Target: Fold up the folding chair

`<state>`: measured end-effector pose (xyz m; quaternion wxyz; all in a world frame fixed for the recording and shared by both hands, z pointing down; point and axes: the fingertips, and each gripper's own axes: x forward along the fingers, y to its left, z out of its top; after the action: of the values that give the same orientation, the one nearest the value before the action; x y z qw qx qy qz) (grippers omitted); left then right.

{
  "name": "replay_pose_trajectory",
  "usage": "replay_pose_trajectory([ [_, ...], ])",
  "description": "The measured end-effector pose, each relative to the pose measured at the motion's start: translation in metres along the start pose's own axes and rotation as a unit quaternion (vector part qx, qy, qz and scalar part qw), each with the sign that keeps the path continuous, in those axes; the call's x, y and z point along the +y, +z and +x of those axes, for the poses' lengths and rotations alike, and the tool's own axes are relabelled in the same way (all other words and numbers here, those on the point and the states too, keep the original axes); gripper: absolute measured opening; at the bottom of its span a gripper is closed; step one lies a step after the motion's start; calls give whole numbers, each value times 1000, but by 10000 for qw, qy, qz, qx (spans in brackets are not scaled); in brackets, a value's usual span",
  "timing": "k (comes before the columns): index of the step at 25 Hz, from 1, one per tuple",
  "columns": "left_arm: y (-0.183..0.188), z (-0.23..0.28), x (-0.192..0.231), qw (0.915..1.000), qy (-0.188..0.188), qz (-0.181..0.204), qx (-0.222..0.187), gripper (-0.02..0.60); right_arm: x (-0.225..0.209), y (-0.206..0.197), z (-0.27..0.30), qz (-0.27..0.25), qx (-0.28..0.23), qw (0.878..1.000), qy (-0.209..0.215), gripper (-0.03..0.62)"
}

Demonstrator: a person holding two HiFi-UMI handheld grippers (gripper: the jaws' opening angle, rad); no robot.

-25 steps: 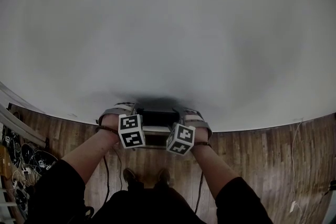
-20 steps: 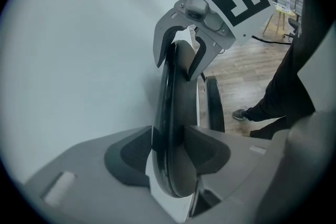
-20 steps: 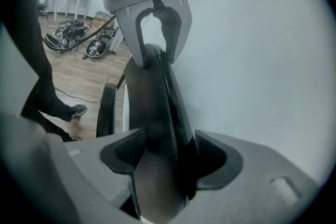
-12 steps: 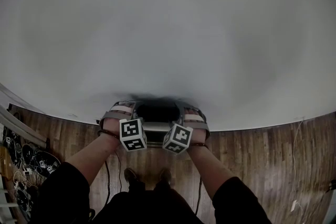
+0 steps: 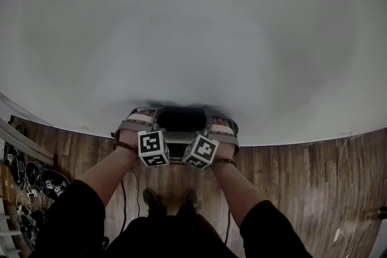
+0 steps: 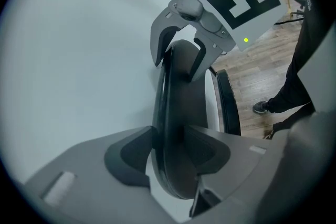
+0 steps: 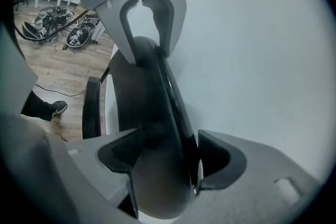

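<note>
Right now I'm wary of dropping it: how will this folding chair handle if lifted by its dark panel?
Probably stiff: the folding chair spans both grippers without sagging. Its glossy rim looks slippery. The right gripper has just been opening, the chair loose between its fingers, so with only the left gripper clamped it may swing or slide.

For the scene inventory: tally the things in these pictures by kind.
folding chair: 1
grippers: 2, the left gripper shut on the chair, the right gripper with jaws that have just been opening, the chair between them
shoes: 2
total: 5
</note>
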<state>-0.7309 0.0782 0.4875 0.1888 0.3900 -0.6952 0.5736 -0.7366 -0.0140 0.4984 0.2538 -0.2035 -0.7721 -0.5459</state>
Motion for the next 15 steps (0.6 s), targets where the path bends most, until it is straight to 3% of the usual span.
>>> replay_pose_trajectory([
  [15,-4,10,8,10000,83,21,3,199,-5,2,6,-322,-164,9979,-530,327],
])
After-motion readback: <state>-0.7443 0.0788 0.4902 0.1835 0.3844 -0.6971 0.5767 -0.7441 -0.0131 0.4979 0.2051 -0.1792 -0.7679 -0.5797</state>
